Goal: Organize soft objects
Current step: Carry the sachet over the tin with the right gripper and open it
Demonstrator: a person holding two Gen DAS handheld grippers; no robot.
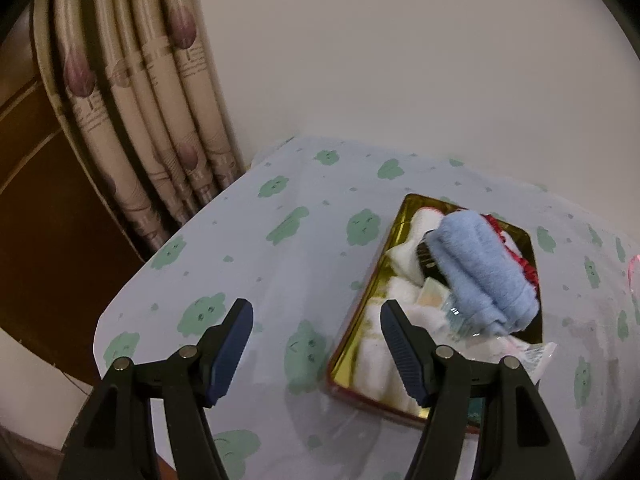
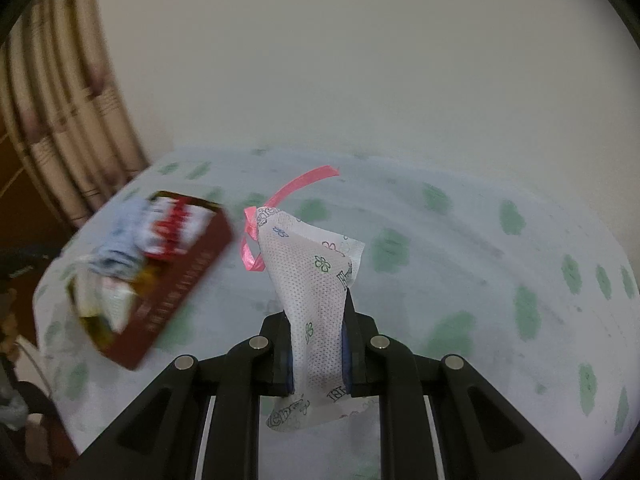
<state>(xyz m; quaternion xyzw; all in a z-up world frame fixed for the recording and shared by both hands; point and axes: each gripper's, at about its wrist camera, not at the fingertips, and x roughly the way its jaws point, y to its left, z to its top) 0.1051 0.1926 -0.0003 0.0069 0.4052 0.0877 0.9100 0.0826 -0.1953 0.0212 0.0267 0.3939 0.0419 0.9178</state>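
A plain pale wall (image 1: 400,60) stood behind a table covered in a light cloth (image 1: 280,264) printed with green blobs, and a pleated curtain (image 1: 132,120) hung at the far left corner. The left gripper (image 1: 316,344) hovered low over the cloth just left of the box (image 1: 352,336), tilted down toward the table, its two dark blue pads spread wide apart with nothing between them; the right-hand pad overlapped the box's near left rim in that view. The right gripper (image 2: 318,354) was raised above the table and squeezed tight on a white pouch (image 2: 316,280), the pads pressing both sides of its lower half.

The pouch stood roughly upright, its long axis running away from the camera and leaning slightly left; its bottom edge hung below the pads and its top carried a pink ribbon (image 2: 288,196) curling up and to the right. Small flower prints and lettering on it were too small to read.

The box was rectangular, gold inside and dark red outside, its long axis running away from the left camera. A rolled blue towel (image 1: 480,272) lay on top, over white cloths (image 1: 400,292) and a red-trimmed piece largely hidden beneath. The right view showed the box (image 2: 172,292) badly blurred at left, well apart from the pouch
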